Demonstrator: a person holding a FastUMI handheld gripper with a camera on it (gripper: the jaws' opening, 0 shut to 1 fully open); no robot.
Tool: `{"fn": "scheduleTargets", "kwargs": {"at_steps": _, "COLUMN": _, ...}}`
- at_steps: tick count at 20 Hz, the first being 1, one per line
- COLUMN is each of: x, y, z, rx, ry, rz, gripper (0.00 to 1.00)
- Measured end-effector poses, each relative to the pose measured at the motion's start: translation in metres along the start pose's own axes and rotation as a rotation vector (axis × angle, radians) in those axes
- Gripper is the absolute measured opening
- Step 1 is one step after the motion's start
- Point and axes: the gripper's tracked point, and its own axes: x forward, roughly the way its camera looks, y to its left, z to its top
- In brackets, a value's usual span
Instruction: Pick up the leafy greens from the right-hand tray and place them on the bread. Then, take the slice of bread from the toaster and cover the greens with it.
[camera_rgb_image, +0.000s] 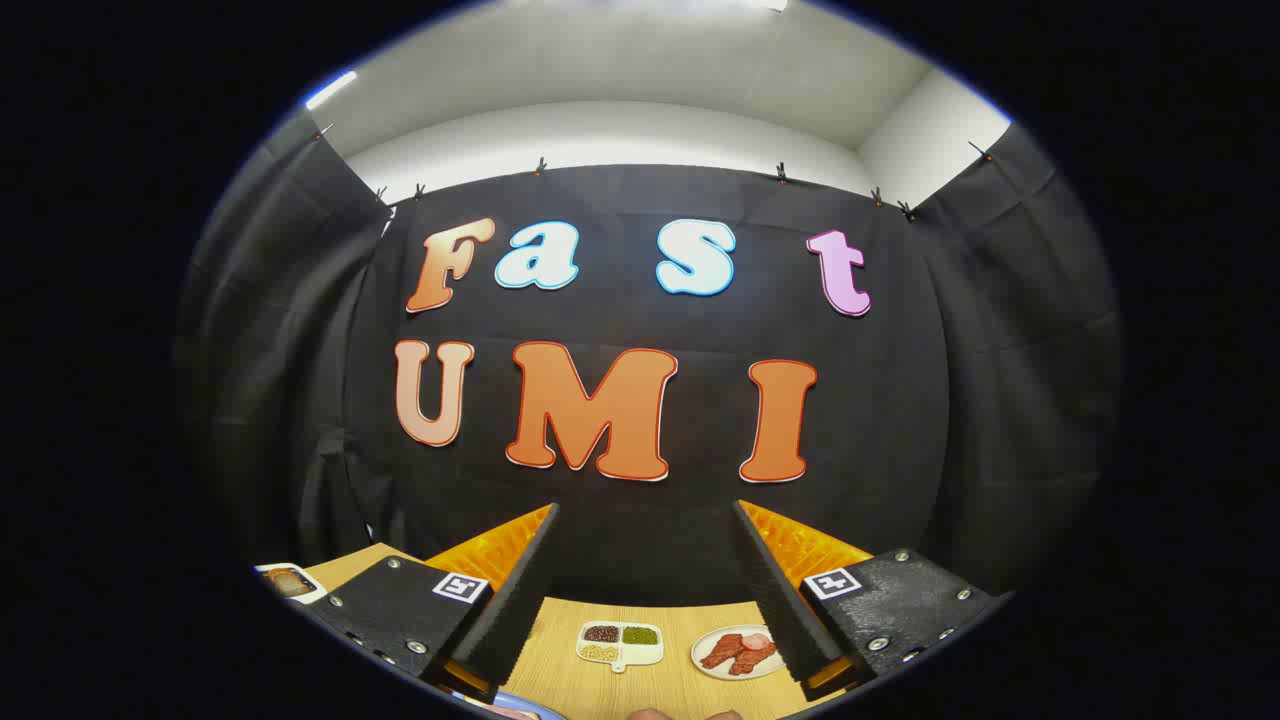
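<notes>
- The booth's black cloth wall (650, 540) rises behind a wooden table (560, 680).
- The tool (645, 590) is raised above the table with its fingers spread wide and nothing between them.
- A round plate of meat slices (738, 652) lies on the table between the fingers, close to the right one.
- A divided white tray (620, 643) with dark, green and pale contents sits just left of the plate.
- Beyond the left finger, a slice of bread (290, 581) rests on a white tray.
</notes>
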Motion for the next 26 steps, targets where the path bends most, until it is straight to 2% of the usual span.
{"fn": "scheduleTargets", "kwargs": {"at_steps": 6, "x": 0.004, "y": -0.013, "z": 0.007, "rx": 0.054, "ry": 0.037, "rz": -0.042, "gripper": 0.99}}
{"fn": "scheduleTargets", "kwargs": {"at_steps": 9, "x": 0.007, "y": -0.031, "z": 0.025, "rx": 0.082, "ry": -0.026, "rz": -0.098, "gripper": 0.99}}
{"fn": "scheduleTargets", "kwargs": {"at_steps": 12, "x": 0.012, "y": -0.041, "z": 0.02, "rx": 0.059, "ry": -0.035, "rz": -0.161, "gripper": 0.99}}
{"fn": "scheduleTargets", "kwargs": {"at_steps": 17, "x": 0.005, "y": -0.039, "z": 0.023, "rx": 0.079, "ry": -0.018, "rz": -0.144, "gripper": 0.99}}
{"fn": "scheduleTargets", "kwargs": {"at_steps": 22, "x": -0.011, "y": -0.054, "z": 0.037, "rx": 0.04, "ry": -0.055, "rz": -0.146, "gripper": 0.99}}
{"fn": "scheduleTargets", "kwargs": {"at_steps": 26, "x": -0.023, "y": -0.064, "z": 0.016, "rx": -0.003, "ry": -0.012, "rz": -0.139, "gripper": 0.99}}
